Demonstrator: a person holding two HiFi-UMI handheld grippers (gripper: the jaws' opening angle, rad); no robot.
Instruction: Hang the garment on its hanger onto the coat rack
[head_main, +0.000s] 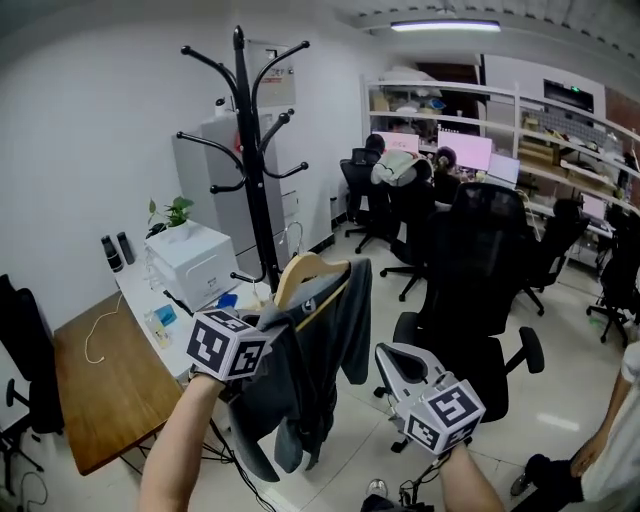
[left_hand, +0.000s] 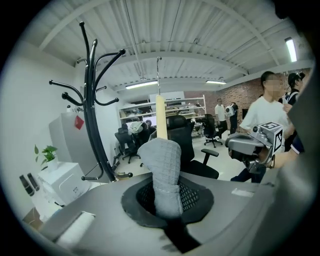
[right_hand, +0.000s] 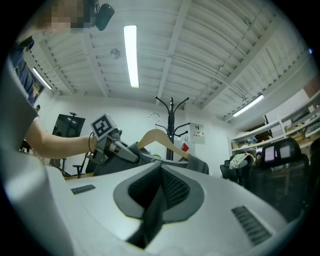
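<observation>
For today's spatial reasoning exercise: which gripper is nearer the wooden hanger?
Left. The left gripper clamps the grey garment just below the hanger; the right gripper sits apart, lower right, empty.

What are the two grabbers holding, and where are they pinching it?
The left gripper pinches the grey garment by a fold of cloth at its shoulder, beside the wooden hanger. The right gripper is shut and holds nothing.
</observation>
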